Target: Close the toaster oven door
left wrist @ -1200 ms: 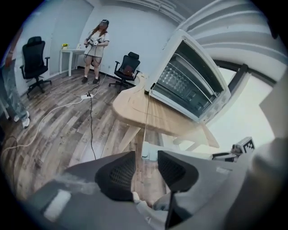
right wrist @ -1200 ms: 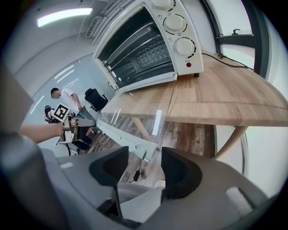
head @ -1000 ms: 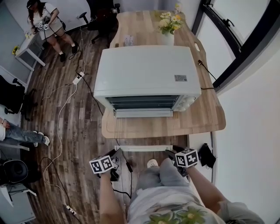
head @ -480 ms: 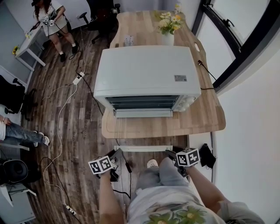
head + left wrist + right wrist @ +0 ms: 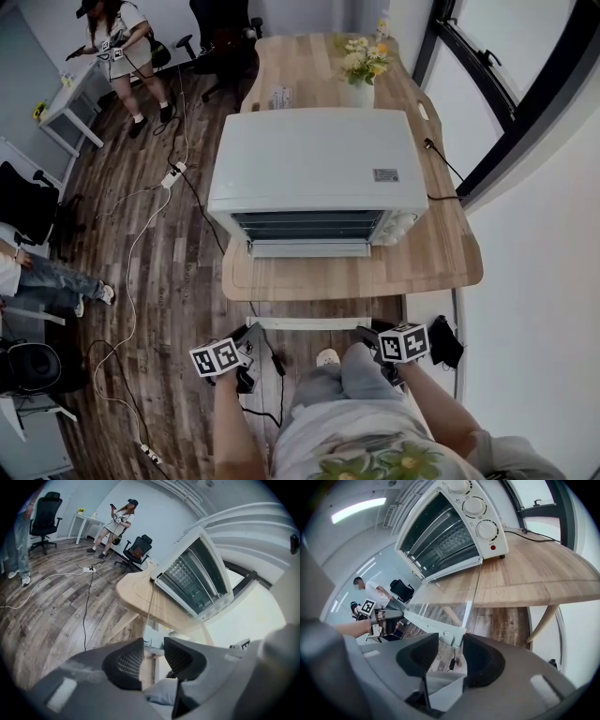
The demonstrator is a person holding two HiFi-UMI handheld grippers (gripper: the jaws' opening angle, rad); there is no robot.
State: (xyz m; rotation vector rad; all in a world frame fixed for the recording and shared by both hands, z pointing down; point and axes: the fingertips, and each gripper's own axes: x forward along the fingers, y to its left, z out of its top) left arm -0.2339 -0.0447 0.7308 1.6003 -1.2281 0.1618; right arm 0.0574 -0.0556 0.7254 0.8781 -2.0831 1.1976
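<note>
A white toaster oven [image 5: 314, 164] stands on a wooden table [image 5: 441, 253]. Its glass door [image 5: 445, 597] lies open and flat, reaching out past the table's front edge, with the white handle bar [image 5: 307, 322] nearest me. My left gripper [image 5: 249, 339] hangs just below the handle's left end, its jaws [image 5: 153, 656] open and empty. My right gripper [image 5: 371, 336] is under the handle's right end. In the right gripper view the handle's corner [image 5: 449, 634] sits at the mouth of the jaws [image 5: 451, 656], which are closing; the pads do not press on it.
A vase of flowers [image 5: 361, 61] stands behind the oven, and a power cord [image 5: 441, 159] runs off the table's right side. Cables [image 5: 141, 225] trail over the wooden floor at left. A person [image 5: 117, 37] stands far back left near office chairs [image 5: 220, 37]. My knees [image 5: 342, 375] are between the grippers.
The head view has shifted a little, so the oven sits slightly lower in the picture. Both grippers stay under the door handle; the right one drifted slightly right. The person at the back moved.
</note>
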